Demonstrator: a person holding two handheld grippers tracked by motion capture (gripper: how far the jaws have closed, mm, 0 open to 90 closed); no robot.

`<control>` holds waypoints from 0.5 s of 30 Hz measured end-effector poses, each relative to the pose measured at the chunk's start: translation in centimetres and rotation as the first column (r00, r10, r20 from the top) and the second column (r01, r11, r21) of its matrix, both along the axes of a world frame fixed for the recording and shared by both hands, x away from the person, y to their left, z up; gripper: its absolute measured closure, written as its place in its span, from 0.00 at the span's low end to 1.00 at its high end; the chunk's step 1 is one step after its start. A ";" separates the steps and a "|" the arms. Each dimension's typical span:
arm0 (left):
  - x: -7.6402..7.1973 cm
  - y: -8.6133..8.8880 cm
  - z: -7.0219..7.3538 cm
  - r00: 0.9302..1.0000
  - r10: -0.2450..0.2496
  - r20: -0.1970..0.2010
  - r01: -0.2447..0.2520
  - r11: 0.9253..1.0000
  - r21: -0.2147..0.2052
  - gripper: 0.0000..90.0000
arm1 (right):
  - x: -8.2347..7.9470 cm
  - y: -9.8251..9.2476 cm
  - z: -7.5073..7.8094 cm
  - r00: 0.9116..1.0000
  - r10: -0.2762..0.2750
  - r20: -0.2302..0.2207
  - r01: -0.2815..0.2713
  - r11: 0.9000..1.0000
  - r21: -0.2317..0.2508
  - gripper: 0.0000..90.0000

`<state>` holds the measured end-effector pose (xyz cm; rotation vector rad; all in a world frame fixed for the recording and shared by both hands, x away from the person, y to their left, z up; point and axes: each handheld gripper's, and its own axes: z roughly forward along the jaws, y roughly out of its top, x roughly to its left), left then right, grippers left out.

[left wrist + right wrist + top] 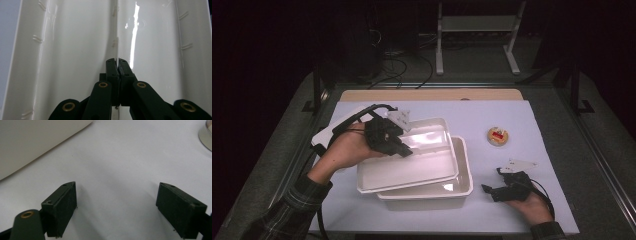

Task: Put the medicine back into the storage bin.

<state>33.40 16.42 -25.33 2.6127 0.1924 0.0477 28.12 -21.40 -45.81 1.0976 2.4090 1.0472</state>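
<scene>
Left gripper (404, 149): fingers (112, 68) pressed together on the thin rim of the upper white tray (377, 172), one finger on each side of the wall. That tray sits tilted, nested askew in the lower white tray (464, 175).

Right gripper (487, 189): fingers (61, 207) spread wide, nothing between them, low over the table (522, 115). Lower tray beyond the left finger; small round tin (497, 135) beyond the right finger, apart.
</scene>
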 end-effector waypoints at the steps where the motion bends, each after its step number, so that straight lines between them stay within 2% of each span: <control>1: 0.0 0.5 0.1 1.000 0.009 -0.001 -0.009 1.000 0.000 0.99 | 0.0 0.0 0.0 1.000 0.001 0.000 -0.001 1.000 0.000 0.18; 2: 0.0 1.5 0.3 1.000 0.026 -0.001 -0.026 1.000 0.000 0.99 | 0.0 0.0 0.0 1.000 0.002 0.002 -0.002 1.000 -0.001 0.18; 3: 0.0 1.5 0.3 1.000 0.026 -0.001 -0.026 1.000 0.000 0.99 | 0.0 0.0 0.0 1.000 0.002 0.002 -0.002 1.000 -0.001 0.18; 7: -0.2 3.7 0.6 0.997 0.071 0.001 -0.071 0.997 -0.009 0.99 | 0.0 0.0 0.0 1.000 0.002 0.003 -0.002 1.000 -0.002 0.18; 9: -0.3 5.5 0.8 0.995 0.103 0.003 -0.103 0.995 -0.013 0.99 | 0.0 0.0 0.0 1.000 0.002 0.003 -0.002 1.000 -0.001 0.18; 10: -0.3 5.5 0.8 0.995 0.103 0.003 -0.103 0.995 -0.013 0.99 | 0.0 0.0 0.0 1.000 0.002 0.003 -0.002 1.000 -0.001 0.18; 11: -0.5 6.7 0.8 0.991 0.133 0.004 -0.133 0.991 -0.018 0.99 | 0.0 0.0 0.0 1.000 0.002 0.003 -0.002 1.000 -0.002 0.18; 12: -0.5 6.7 0.8 0.991 0.133 0.004 -0.133 0.991 -0.018 0.99 | 0.0 0.0 0.0 1.000 0.002 0.003 -0.002 1.000 -0.002 0.18; 14: -0.7 8.1 0.7 0.988 0.157 0.004 -0.157 0.987 -0.018 0.99 | 0.0 0.0 0.0 1.000 0.002 0.001 -0.002 1.000 -0.001 0.18; 15: -0.9 9.2 0.5 0.984 0.181 0.001 -0.180 0.983 -0.022 0.99 | 0.0 0.0 0.0 1.000 0.002 0.002 -0.002 1.000 -0.001 0.18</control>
